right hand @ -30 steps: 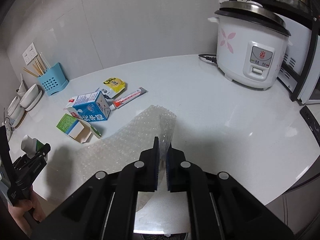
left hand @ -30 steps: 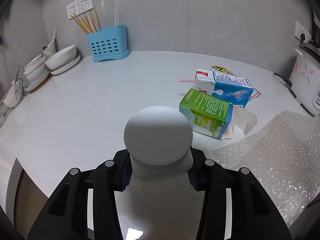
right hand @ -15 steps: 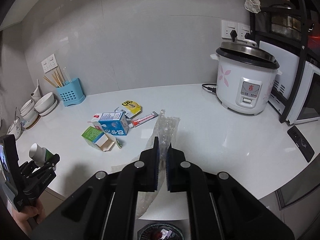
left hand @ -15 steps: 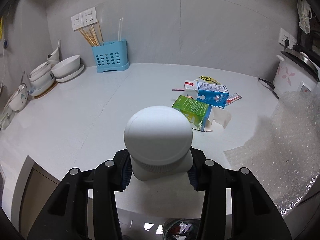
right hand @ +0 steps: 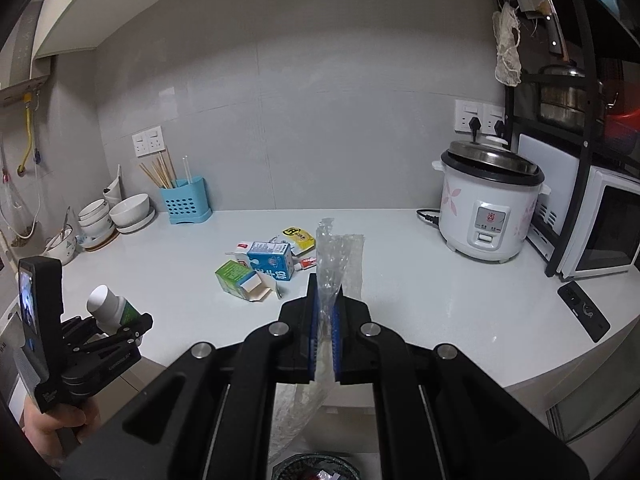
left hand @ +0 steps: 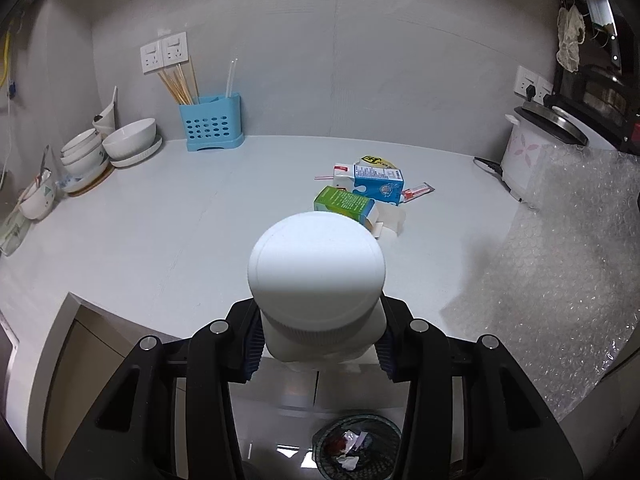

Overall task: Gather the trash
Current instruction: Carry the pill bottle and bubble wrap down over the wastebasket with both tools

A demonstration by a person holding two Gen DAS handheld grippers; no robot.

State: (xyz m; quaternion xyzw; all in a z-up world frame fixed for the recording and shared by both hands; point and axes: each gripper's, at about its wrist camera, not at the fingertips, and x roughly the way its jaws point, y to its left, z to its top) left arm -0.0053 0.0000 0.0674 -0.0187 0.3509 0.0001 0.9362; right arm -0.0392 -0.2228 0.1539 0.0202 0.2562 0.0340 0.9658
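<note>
My left gripper (left hand: 318, 344) is shut on a white plastic bottle (left hand: 316, 272) with a green label, held off the counter's front edge; it also shows in the right wrist view (right hand: 110, 308). My right gripper (right hand: 325, 320) is shut on a sheet of bubble wrap (right hand: 336, 260), which hangs at the right of the left wrist view (left hand: 560, 280). A green carton (left hand: 346, 204), a blue milk carton (left hand: 374, 186), a yellow packet (left hand: 378, 162) and a small tube (left hand: 418, 191) lie on the white counter (left hand: 180, 220). A mesh trash bin (left hand: 356, 446) with scraps stands on the floor below both grippers.
A blue utensil holder (right hand: 184, 202) and stacked bowls (right hand: 116, 216) stand at the back left. A white rice cooker (right hand: 488, 208) and a microwave (right hand: 604, 228) stand at the right, with a black remote (right hand: 584, 310) near the counter's front edge.
Both grippers have pulled back and up from the counter with the bottle and the bubble wrap, which now hangs free. The trash bin has come into view below.
</note>
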